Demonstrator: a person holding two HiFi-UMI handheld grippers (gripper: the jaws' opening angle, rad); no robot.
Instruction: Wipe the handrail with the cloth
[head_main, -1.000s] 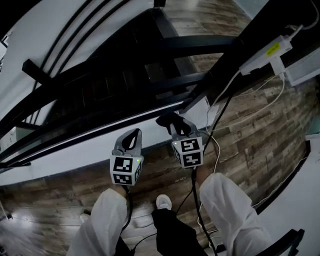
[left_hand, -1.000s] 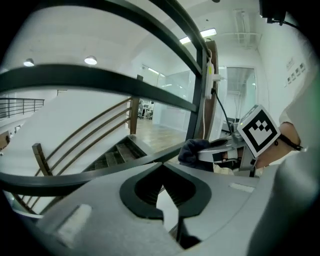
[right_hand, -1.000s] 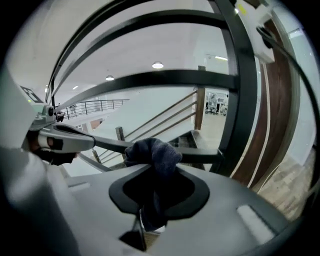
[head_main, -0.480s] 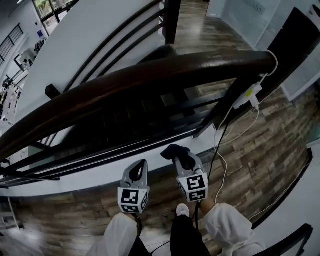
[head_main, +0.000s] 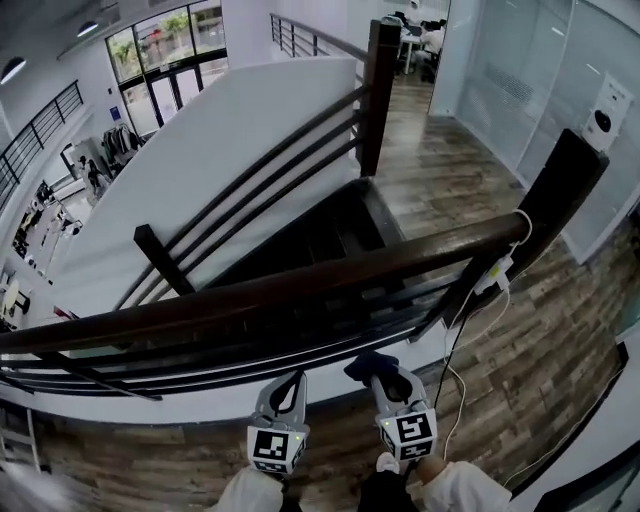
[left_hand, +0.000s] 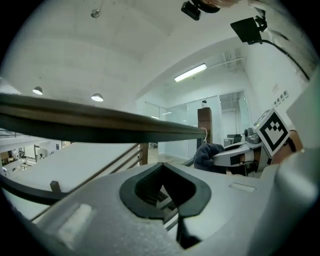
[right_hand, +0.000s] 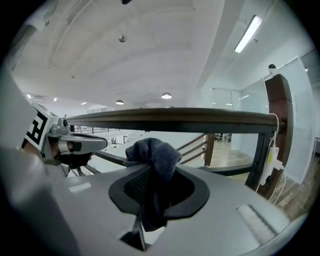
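The dark cloth is bunched up and pinched in the right tool, whose jaws are clamped on it. A rounded wad stands above the jaw tips and a tail hangs down between them. In the right gripper view the cloth sits just below the handrail, with a strip of background showing between the two, so they are apart.

The handrail is a dark wooden bar that runs across the head view from the lower left up to a dark post on the right. Thinner dark rails lie beneath it.

The left tool is beside the right one, on the near side of the railing. Its jaws are together at the tips with nothing between them.

A white cable hangs down from the post to the wood-plank floor. The person's light trouser legs show at the bottom edge.
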